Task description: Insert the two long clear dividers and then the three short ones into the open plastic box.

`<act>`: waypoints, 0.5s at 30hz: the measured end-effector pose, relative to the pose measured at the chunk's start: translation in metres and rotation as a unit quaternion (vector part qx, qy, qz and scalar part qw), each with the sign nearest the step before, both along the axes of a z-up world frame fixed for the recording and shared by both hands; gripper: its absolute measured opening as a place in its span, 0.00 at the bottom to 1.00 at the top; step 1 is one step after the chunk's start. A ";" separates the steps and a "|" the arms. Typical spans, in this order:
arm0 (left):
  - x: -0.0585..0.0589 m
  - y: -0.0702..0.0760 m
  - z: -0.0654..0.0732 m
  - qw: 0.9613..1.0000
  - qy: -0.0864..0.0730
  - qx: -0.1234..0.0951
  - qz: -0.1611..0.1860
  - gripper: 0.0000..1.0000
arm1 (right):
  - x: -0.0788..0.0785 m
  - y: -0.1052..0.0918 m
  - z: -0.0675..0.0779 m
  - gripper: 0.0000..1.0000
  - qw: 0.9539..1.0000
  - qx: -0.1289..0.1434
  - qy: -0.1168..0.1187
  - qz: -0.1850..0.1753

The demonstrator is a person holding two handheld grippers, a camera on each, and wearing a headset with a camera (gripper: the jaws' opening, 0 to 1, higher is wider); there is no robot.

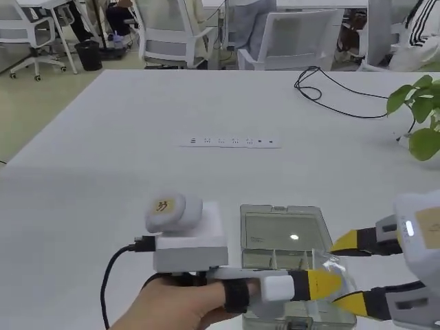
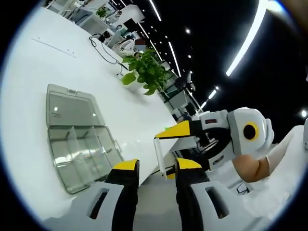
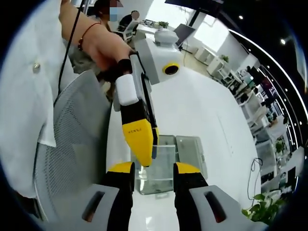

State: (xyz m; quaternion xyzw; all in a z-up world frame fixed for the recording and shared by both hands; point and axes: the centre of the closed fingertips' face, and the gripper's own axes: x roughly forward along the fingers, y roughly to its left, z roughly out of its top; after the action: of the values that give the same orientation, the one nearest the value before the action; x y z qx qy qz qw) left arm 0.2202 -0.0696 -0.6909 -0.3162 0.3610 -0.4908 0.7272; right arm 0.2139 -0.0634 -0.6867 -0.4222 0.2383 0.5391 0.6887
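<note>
Looking down first at the big white table [image 1: 137, 137], stretching far away from the person. Lying flat on it, close to the person's edge, the open plastic box [image 1: 256, 256], with its lid [image 1: 282, 230] folded back flat on the far side. Holding some clear walls [image 2: 77, 149] inside already, splitting it into little rooms.

Next in size, the two grippers, both reaching in near the box's right side. Coming in from the left, the left gripper [image 2: 157, 166], held in a hand [image 1: 179, 306], yellow tips pointing to the right. Jaws standing a bit apart, a gap showing between the tips. Coming in from the right, the right gripper [image 3: 154, 168], yellow tips pointing left toward the other one. Jaws pressed on the two ends of the clear divider [image 2: 160, 156], pinching it between them.

Last and smallest, that clear divider: a thin see-through strip, held up in the air off the table, just beside the box's right side and not down inside it. Sitting right in front of the left gripper's tips; cannot tell if touching them.
</note>
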 end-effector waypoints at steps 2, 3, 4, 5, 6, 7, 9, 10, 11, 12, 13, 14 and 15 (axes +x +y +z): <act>-0.002 -0.002 0.001 1.000 0.002 -0.003 -0.003 0.21 | -0.002 0.001 0.000 0.33 1.000 -0.002 -0.001 0.002; -0.002 -0.002 0.001 1.000 0.001 -0.003 -0.004 0.17 | -0.002 0.002 -0.001 0.33 1.000 -0.004 -0.001 0.004; -0.003 -0.002 0.001 1.000 0.001 -0.004 -0.005 0.15 | -0.003 0.002 -0.001 0.33 1.000 -0.006 -0.002 0.005; -0.003 -0.003 0.001 1.000 0.003 -0.007 -0.006 0.12 | -0.003 0.002 -0.001 0.33 1.000 -0.006 -0.001 0.005; -0.003 -0.003 0.002 1.000 0.004 -0.009 -0.006 0.09 | -0.004 0.002 -0.001 0.33 1.000 -0.007 -0.001 0.006; -0.003 -0.003 0.002 1.000 0.004 -0.009 -0.005 0.08 | -0.004 0.002 -0.001 0.33 1.000 -0.007 -0.001 0.007; -0.004 -0.003 0.002 1.000 0.008 -0.012 -0.004 0.07 | -0.005 0.002 -0.001 0.33 1.000 -0.007 -0.001 0.006; -0.004 -0.003 0.002 1.000 0.009 -0.013 -0.006 0.06 | -0.005 0.002 -0.001 0.33 1.000 -0.008 -0.001 0.007; -0.005 -0.004 0.002 1.000 0.009 -0.013 -0.007 0.05 | -0.005 0.002 -0.001 0.33 1.000 -0.008 -0.001 0.007; -0.005 -0.004 0.002 1.000 0.009 -0.013 -0.009 0.04 | -0.005 0.002 -0.001 0.33 1.000 -0.009 -0.001 0.007; -0.006 -0.005 0.002 1.000 0.010 -0.014 -0.010 0.03 | -0.005 0.002 -0.001 0.33 1.000 -0.011 -0.002 0.008; -0.006 -0.005 0.002 1.000 0.011 -0.014 -0.011 0.01 | -0.006 0.002 -0.002 0.33 1.000 -0.012 -0.002 0.009; -0.007 -0.005 0.002 1.000 0.012 -0.016 -0.012 0.00 | -0.006 0.002 -0.002 0.33 1.000 -0.012 -0.002 0.010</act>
State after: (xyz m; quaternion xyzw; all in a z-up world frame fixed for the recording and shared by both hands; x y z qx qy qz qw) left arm 0.2133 -0.0744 -0.6892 -0.3289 0.3655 -0.5013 0.7121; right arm 0.2081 -0.0619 -0.6885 -0.4342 0.2394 0.5419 0.6786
